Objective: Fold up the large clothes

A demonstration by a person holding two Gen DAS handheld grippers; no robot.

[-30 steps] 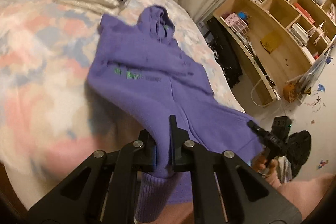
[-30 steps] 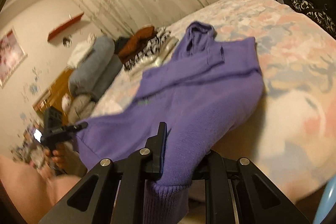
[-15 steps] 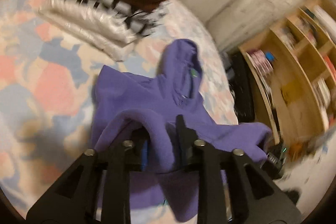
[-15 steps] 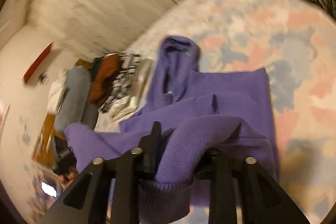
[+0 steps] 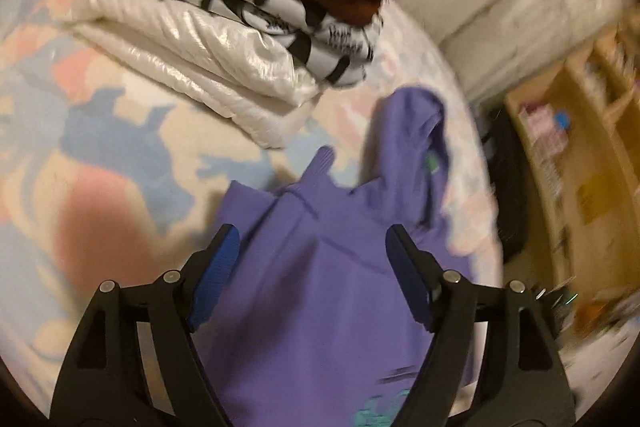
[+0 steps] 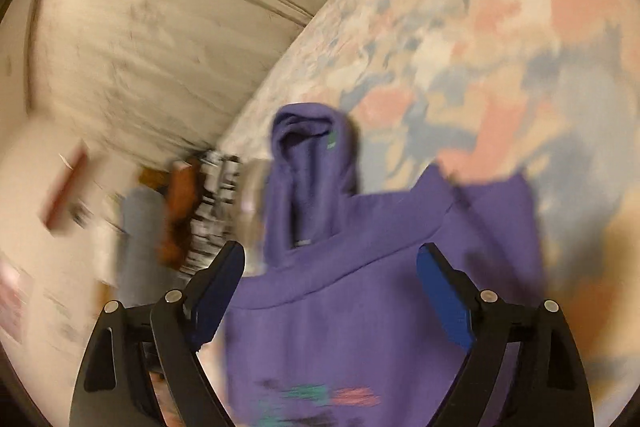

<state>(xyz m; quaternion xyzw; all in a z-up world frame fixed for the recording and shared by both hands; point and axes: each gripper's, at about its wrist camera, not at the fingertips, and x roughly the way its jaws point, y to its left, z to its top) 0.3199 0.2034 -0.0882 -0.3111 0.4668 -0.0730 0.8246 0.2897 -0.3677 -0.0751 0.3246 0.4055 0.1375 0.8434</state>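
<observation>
A purple hoodie [image 5: 320, 291] lies folded on the pastel patterned bed [image 5: 100, 147], its hood [image 5: 416, 135] pointing away and a printed graphic [image 5: 380, 415] on the near part. It also shows in the right wrist view [image 6: 360, 307], hood [image 6: 308, 155] at the far end. My left gripper [image 5: 314, 247] is open above the hoodie, holding nothing. My right gripper [image 6: 330, 267] is open above it too, empty. Both views are blurred by motion.
A stack of folded clothes [image 5: 240, 7], white, black-and-white and brown, sits on the bed beyond the hoodie and shows in the right wrist view [image 6: 192, 211]. A wooden shelf unit [image 5: 580, 155] stands right of the bed. Curtains [image 6: 160, 27] hang behind.
Both grippers carried the hoodie's bottom hem forward over its body toward the hood, then opened and let it go. The hoodie now lies folded in half.
</observation>
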